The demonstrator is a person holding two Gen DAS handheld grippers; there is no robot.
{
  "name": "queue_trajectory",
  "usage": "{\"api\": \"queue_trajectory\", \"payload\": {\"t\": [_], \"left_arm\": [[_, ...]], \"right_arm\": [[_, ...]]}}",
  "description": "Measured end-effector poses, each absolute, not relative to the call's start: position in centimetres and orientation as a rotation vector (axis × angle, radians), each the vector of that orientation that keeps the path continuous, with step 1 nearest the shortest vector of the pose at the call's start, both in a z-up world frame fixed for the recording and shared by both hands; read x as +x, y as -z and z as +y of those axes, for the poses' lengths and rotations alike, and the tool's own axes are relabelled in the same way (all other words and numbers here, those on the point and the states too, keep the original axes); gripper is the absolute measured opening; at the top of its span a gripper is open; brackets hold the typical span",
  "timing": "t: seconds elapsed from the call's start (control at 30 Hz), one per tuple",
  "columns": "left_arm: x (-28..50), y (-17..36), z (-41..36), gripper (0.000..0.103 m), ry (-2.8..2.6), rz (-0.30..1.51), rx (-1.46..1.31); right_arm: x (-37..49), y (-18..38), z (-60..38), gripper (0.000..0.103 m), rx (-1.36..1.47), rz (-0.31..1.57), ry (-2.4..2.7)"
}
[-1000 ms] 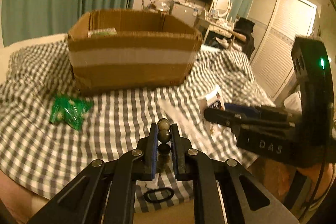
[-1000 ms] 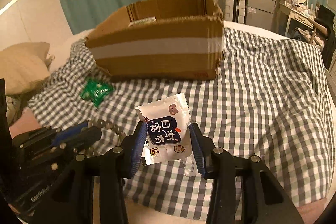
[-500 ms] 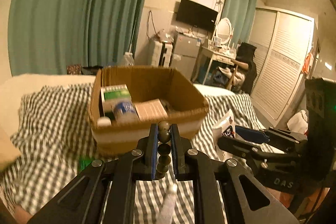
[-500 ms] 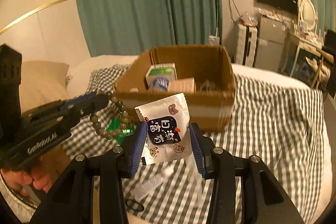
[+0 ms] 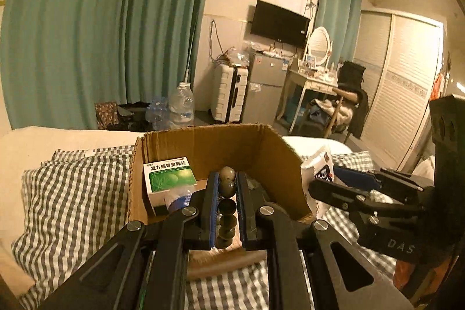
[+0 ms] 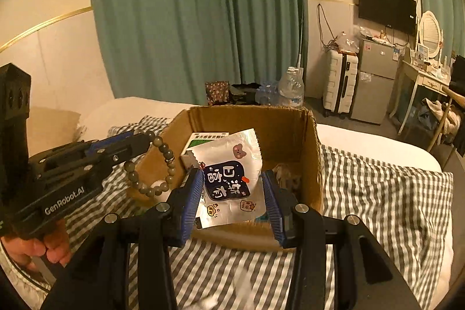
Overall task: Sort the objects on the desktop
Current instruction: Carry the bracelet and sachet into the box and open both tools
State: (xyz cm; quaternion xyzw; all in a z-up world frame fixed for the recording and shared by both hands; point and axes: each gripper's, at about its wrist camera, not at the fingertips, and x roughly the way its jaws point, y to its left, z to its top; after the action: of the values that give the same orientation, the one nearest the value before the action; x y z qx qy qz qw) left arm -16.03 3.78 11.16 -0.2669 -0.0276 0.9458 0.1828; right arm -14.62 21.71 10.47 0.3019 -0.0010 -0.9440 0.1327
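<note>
Left wrist view: the left gripper (image 5: 227, 188) has its blue-padded fingers (image 5: 212, 199) pressed together on a bead bracelet (image 5: 227, 208), whose olive-grey beads stack in a line between the pads. In the right wrist view the rest of that bracelet hangs as a loop below the tip, just left of the cardboard box (image 6: 315, 164) and in front of its near left corner.

The right gripper (image 6: 232, 191) is clamped on a white snack packet (image 6: 231, 179) (dark blue label, small bear print), one pad at each side edge, the packet standing nearly upright. The packet is held above the box's near edge, in front of its open top.

Inside the box, a green-and-white medicine carton (image 5: 168, 176) leans at the left side, with a blue-and-white item partly visible beneath it; something crumpled lies at the right, too dim to identify. The box sits on a grey-and-white checked cloth (image 6: 377, 193) spread over a bed. A hand (image 6: 37, 249) grips the left tool's handle at the lower left of the right wrist view.
</note>
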Motion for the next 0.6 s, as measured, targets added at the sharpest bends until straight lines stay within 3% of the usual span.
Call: {"api": "queue_trajectory", "payload": {"t": [0.3,0.33,0.37,0.4,0.43,0.47,0.5,0.53,0.6], "left_arm": [[-21.9,-6.3,6.0,0.011,-2.646,-0.077,-0.851],[-22.2,-6.0,6.2,0.012,-2.649,-0.070,-0.860],[-22.4,-5.7,6.4,0.013,-2.659,-0.060,-0.867],[-22.6,-5.4,6.6,0.019,-2.672,-0.045,-0.881],[-22.8,-5.3,6.6,0.038,-2.686,-0.031,-0.897],[-22.8,-5.2,6.5,0.069,-2.701,-0.030,-0.904],[-22.5,-5.3,6.1,0.082,-2.743,-0.051,-0.904],[-21.9,-5.5,5.8,0.093,-2.768,-0.074,-0.886],[-20.5,-5.9,4.8,0.097,-2.795,-0.119,-0.869]], "right_arm": [[-21.1,-5.2,24.1,0.043,0.961,-0.110,2.731],[-21.4,-5.1,24.5,0.049,0.961,-0.131,2.733],[-21.5,-5.1,24.8,0.068,0.963,-0.152,2.730],[-21.5,-5.2,25.4,0.076,0.950,-0.182,2.744],[-21.1,-5.4,25.6,0.082,0.931,-0.203,2.757],[-20.7,-5.8,26.1,0.082,0.907,-0.230,2.763],[-20.6,-6.1,26.3,0.082,0.899,-0.237,2.762],[-20.1,-6.4,26.6,0.082,0.894,-0.231,2.771],[-18.9,-6.9,27.1,0.082,0.881,-0.219,2.805]]}}
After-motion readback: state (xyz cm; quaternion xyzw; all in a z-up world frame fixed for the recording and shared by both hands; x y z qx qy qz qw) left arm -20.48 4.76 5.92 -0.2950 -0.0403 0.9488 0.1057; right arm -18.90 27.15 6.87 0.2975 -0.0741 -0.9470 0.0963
